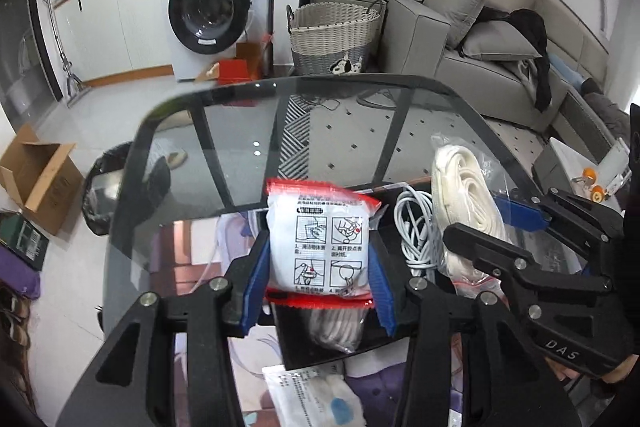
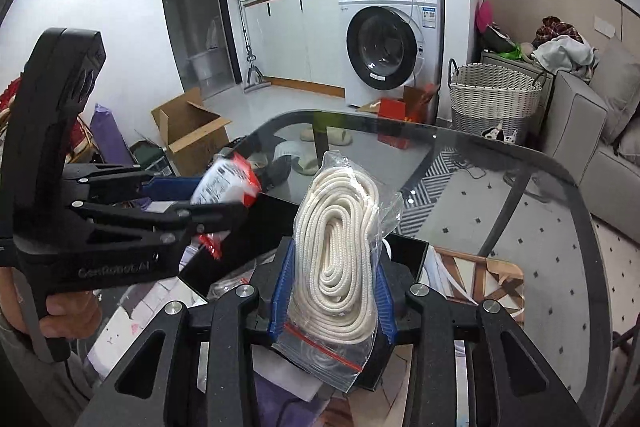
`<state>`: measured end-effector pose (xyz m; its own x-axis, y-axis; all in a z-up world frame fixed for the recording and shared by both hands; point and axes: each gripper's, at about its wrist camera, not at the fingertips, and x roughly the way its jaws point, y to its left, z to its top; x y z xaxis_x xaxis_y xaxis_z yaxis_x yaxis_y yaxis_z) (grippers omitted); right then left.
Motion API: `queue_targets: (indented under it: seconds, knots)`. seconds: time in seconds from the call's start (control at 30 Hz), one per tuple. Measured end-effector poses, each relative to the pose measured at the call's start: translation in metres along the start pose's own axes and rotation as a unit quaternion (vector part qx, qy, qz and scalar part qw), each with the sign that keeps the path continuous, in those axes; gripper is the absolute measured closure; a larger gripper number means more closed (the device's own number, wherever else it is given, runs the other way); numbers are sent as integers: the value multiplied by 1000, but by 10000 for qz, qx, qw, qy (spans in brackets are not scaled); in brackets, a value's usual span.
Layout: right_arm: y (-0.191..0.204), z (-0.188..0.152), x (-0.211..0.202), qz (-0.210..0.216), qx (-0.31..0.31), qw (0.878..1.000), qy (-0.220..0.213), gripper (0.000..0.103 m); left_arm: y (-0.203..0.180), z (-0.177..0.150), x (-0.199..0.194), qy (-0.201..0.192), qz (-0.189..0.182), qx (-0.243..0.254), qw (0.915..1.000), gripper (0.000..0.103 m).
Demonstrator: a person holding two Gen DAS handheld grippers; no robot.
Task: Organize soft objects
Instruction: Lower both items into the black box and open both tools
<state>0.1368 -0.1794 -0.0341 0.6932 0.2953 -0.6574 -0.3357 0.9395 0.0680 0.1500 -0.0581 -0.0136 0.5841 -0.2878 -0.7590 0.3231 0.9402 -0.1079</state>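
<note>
My left gripper (image 1: pixel 318 267) is shut on a white packet with red edges (image 1: pixel 318 243) and holds it upright above a black tray (image 1: pixel 380 331) on the glass table. My right gripper (image 2: pixel 334 287) is shut on a clear zip bag of coiled white rope (image 2: pixel 336 251), lifted over the same tray. The right gripper (image 1: pixel 516 227) and its rope bag (image 1: pixel 464 203) show at the right of the left wrist view. The left gripper (image 2: pixel 208 195) with the packet (image 2: pixel 228 183) shows at the left of the right wrist view. A coiled white cable (image 1: pixel 416 231) and another bagged rope (image 1: pixel 340 327) lie in the tray.
A flat white packet (image 1: pixel 316 399) lies on the table near me. The glass table (image 2: pixel 500 187) reaches forward to a rounded edge. Beyond stand a washing machine (image 2: pixel 388 39), a wicker basket (image 2: pixel 492 99), a grey sofa (image 1: pixel 500 67) and a cardboard box (image 2: pixel 192 131).
</note>
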Motion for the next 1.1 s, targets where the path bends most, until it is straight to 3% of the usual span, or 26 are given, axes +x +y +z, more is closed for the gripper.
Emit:
queue_targets:
  seconds: [0.17, 0.77, 1.1]
  knots:
    - [-2, -1, 2, 38, 89, 10000, 3, 58, -2, 0, -1, -10, 129, 38, 9999, 56]
    - [-1, -7, -9, 99, 74, 9999, -43, 58, 11, -7, -15, 8, 183, 28, 9998, 49]
    - [22, -37, -23, 470, -385, 9979, 223, 58, 15, -61, -14, 736, 187, 402, 9963, 47]
